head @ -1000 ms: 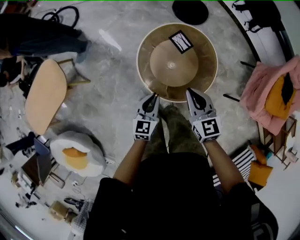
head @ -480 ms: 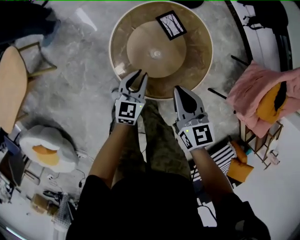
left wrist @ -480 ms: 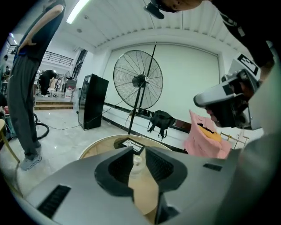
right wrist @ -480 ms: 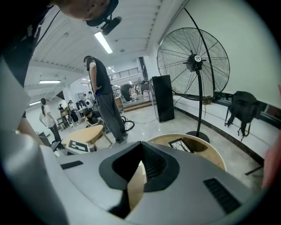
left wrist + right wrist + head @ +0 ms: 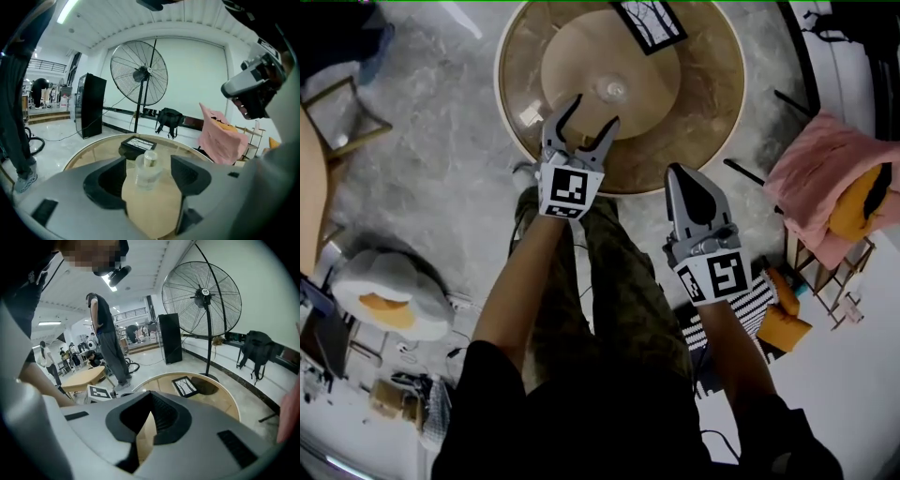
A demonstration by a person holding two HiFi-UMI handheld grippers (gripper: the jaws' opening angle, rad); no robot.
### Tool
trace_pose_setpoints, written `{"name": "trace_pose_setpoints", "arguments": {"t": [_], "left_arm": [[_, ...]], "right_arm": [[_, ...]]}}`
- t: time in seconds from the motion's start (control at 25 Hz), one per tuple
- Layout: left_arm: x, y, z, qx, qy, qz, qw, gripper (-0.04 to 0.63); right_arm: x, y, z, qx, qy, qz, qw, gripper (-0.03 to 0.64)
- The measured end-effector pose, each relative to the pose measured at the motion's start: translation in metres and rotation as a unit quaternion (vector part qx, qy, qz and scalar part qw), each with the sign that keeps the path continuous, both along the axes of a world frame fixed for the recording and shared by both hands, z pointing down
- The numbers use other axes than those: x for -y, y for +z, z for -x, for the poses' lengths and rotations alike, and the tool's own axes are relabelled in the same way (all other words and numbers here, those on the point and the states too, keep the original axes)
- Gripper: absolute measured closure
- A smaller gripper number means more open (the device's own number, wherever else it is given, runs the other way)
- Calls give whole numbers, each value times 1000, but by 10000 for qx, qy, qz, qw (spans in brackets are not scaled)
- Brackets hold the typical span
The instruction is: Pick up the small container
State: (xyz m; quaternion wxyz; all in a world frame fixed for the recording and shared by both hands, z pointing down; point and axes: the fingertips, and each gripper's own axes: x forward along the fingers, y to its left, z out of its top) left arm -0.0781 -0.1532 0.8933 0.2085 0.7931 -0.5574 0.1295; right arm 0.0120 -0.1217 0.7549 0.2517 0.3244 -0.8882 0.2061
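The person is reaching in for the grasp, which has not yet begun. The left gripper (image 5: 592, 112) is hovering over the near edge of the round counter (image 5: 712, 122) in the upper middle of the head view. Its fingers (image 5: 187, 176) are opening and are standing well apart with nothing pressed between them.

The small container (image 5: 615, 90), a clear little jar with a pale top, is sitting upright on the counter's raised centre disc. It is just beyond the left fingertips. In the left gripper view it is lining up in the middle of the frame, inside the gap between the fingers but farther along. A framed picture (image 5: 649, 21) is lying behind it, toward the top edge of the frame.

The right gripper (image 5: 677, 175) is hanging back at centre right, off the counter's rim. Its fingers are drawn together and are holding nothing.

The next move likely calls for pushing the left gripper forward and a little down until the fingers are flanking the jar's body. They should then close gently, since a light jar could tip or skid.
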Motion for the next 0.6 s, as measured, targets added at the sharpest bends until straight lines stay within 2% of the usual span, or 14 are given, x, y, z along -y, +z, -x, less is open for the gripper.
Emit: {"name": "trace_pose_setpoints", "arguments": {"t": [0.16,0.36,0.48,0.6], "left_arm": [[18,27,-10,-5,134,29,9999,260],[33,46,-21,-88,275,26,9996,230],[40,57,-25,49,318,51,9995,220],[47,63,-31,375,502,-65,9980,218]], "right_arm": [[-5,23,-9,-131,20,61,9999,595],[-12,37,-12,-88,126,186,9997,595],[-14,44,-19,-93,206,227,9995,595],[-12,50,-27,-122,314,257,9991,595]]}}
